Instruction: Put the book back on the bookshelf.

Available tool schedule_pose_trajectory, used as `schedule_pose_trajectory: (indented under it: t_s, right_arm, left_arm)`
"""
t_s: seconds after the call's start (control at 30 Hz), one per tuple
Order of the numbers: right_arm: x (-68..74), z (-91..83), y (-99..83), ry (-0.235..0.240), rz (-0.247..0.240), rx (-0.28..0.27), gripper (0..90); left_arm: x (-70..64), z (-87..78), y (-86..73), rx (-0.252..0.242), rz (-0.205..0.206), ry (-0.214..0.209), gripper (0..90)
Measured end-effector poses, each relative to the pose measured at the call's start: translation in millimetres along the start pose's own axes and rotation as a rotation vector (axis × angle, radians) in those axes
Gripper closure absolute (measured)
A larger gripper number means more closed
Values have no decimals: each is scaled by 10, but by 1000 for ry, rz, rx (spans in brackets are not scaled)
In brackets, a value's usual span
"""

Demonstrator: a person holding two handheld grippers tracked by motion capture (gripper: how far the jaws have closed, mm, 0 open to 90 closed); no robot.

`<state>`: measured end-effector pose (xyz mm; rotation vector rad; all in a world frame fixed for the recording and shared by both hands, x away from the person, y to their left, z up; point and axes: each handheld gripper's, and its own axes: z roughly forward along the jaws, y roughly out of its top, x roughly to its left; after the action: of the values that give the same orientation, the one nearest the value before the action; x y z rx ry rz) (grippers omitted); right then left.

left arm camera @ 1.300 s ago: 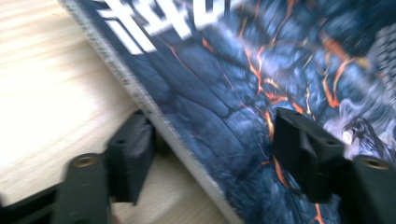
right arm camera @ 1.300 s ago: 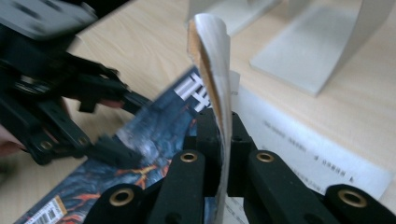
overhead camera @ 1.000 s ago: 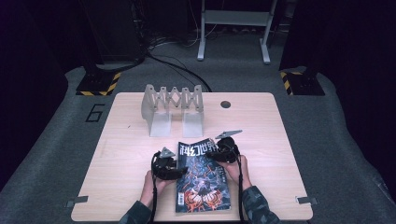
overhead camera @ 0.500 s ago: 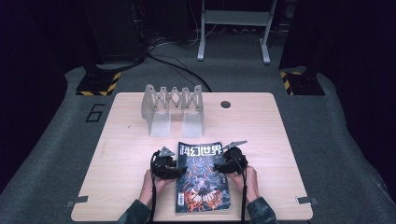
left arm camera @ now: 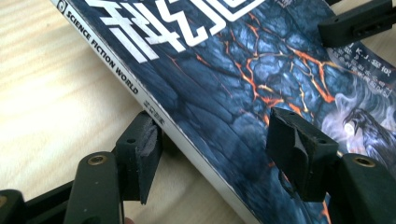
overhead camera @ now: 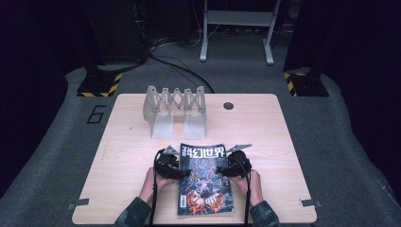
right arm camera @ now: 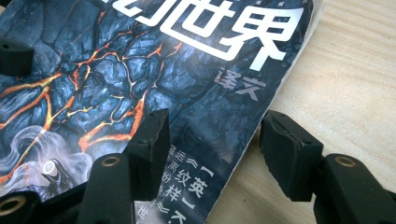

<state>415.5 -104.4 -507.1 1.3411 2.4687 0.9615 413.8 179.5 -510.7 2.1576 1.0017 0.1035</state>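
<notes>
A magazine (overhead camera: 204, 182) with a dark blue cover, orange cracks and a white title lies flat near the table's front edge. My left gripper (overhead camera: 174, 169) is at its spine side. In the left gripper view the left gripper (left arm camera: 215, 140) stands open, one pad beside the spine and the other over the cover of the magazine (left arm camera: 224, 70). My right gripper (overhead camera: 232, 168) is at the opposite edge. In the right gripper view the right gripper (right arm camera: 217, 135) is open too, straddling the page edge of the magazine (right arm camera: 116, 60).
A grey accordion-style rack (overhead camera: 176, 106) stands at the back of the wooden table (overhead camera: 123, 142), behind the magazine. A round cable hole (overhead camera: 229, 105) lies to the rack's right. Bare tabletop extends left and right of the hands.
My right gripper has slid toward the person along the magazine's right edge. The left gripper and the magazine have hardly moved.
</notes>
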Motion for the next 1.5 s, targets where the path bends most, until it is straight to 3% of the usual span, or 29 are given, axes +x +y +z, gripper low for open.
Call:
schedule_pose_trajectory:
  t_s: [0.17, 0.27, 0.37, 0.4, 0.5, 0.6, 0.7, 0.77, 1.0, 1.1, 1.37, 1.4, 1.5]
  right_arm:
    - [4, -1, 3, 5, 7, 4, 431]
    - [0, 1, -3, 2, 4, -5, 431]
    - [0, 1, -14, 2, 4, -13, 432]
    - [2, 2, -15, 1, 9, -15, 433]
    - [0, -3, -21, 8, 7, -14, 435]
    - [-7, 0, -30, 6, 1, -27, 437]
    - [-10, -1, -36, 9, 1, -31, 438]
    - [-11, -1, -35, 12, -1, -31, 438]
    - [-38, -8, -39, 39, 5, -27, 416]
    - [-67, -4, -41, 57, -17, -34, 386]
    - [-143, -17, -27, 104, -4, -22, 322]
    - [-138, -24, -26, 112, 23, -9, 317]
    - [-178, -16, -14, 139, 31, -13, 294]
  left_arm:
    - [1, 50, 64, 12, 9, -8, 364]
    - [-5, 82, 87, -1, -22, -29, 374]
    - [-20, 95, 127, 8, -18, -44, 393]
    - [-18, 100, 141, 9, 5, -34, 398]
    - [-61, 125, 169, 7, -18, -67, 447]
    - [-105, 132, 199, 13, 17, -68, 500]
    - [-124, 116, 205, 9, 26, -67, 544]
    - [-137, 103, 200, -4, 14, -71, 573]
    - [-178, 42, 202, -52, 54, -69, 636]
    - [-203, 21, 181, -83, 59, -66, 650]
    - [-238, -49, 130, -160, 97, -75, 677]
    - [-245, -52, 124, -171, 101, -74, 680]
    - [-261, -60, 109, -200, 97, -76, 688]
